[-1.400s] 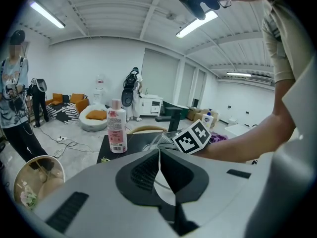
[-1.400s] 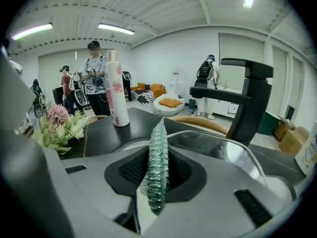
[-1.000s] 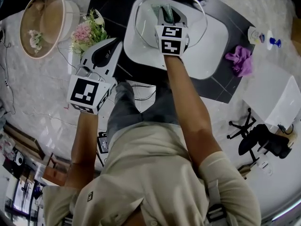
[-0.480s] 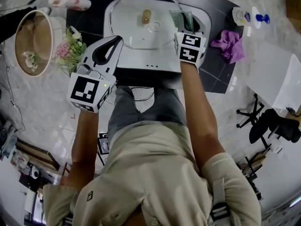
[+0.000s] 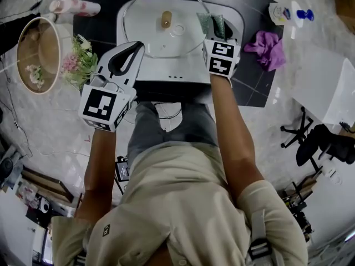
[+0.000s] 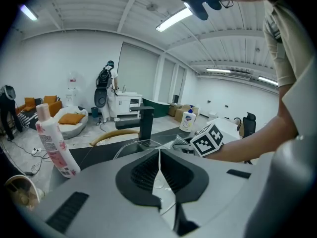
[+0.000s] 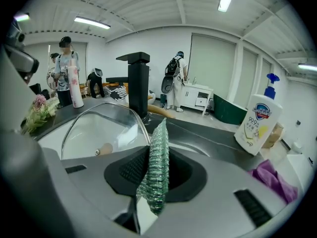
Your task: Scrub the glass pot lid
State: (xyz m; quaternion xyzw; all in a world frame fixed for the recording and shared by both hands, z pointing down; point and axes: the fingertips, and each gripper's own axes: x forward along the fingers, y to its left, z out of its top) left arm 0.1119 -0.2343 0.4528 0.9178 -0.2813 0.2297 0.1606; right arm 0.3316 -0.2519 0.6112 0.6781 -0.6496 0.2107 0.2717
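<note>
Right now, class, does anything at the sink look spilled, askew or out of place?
Nothing stands out. The glass lid sits over the sink, rim in the left gripper; the right gripper holds a scrubber; no spills.

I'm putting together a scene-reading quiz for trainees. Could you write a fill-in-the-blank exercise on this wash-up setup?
1. The right gripper is shut on a ___ mesh scouring pad.
2. The round glass pot lid lies in the white ___, its rim between the shut jaws of the left gripper.
3. The crumpled cloth on the dark counter is ___.
4. The tall square faucet is ___.
Missing words: green; sink; purple; black.
</note>
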